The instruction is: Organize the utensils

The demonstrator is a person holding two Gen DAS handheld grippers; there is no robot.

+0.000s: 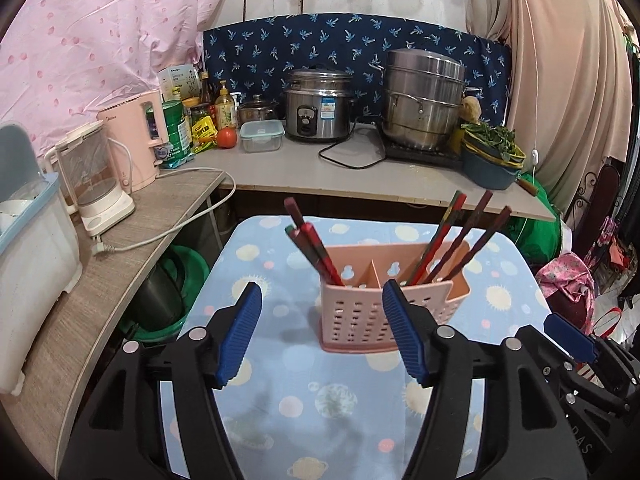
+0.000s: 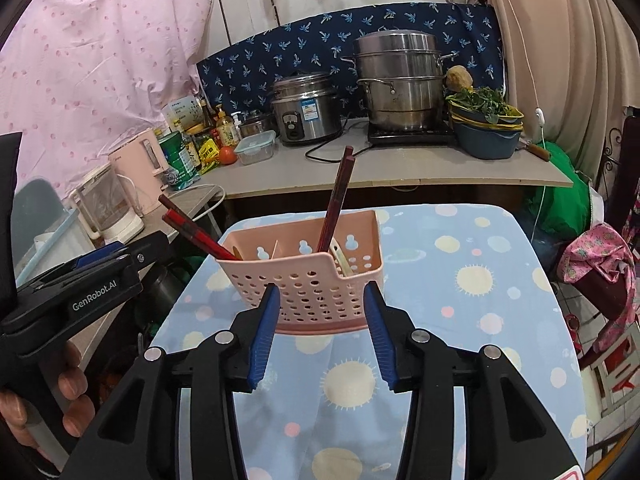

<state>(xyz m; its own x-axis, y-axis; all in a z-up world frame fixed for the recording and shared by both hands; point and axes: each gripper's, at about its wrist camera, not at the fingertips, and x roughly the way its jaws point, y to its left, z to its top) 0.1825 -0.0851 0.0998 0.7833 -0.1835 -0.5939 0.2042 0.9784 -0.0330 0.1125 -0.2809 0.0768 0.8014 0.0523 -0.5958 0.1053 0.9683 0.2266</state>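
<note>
Home kitchen: rice cooker (image 1: 318, 106), steamer pot (image 1: 424, 100)

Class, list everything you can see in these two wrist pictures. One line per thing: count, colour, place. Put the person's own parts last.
Perforated plastic utensil holder: one, pink, on the cloth, divided into compartments.
Red-and-dark chopsticks: two clusters, leaning out of the holder's end compartments.
Planet-print cloth: one, light blue, covering the table.
Steel rice cooker: one, silver, back counter.
Stacked steel steamer pot: one, silver, on the hob.
Clear lidded food box: one, counter.
Tomato: one, red, beside the box.
Pink kettle: one, left shelf.
Bowl of greens: blue, counter's right end.
Left gripper: black with blue pads, open, empty.
Right gripper: same colours, open, empty.
Hand: one, holding the left gripper's handle.
</note>
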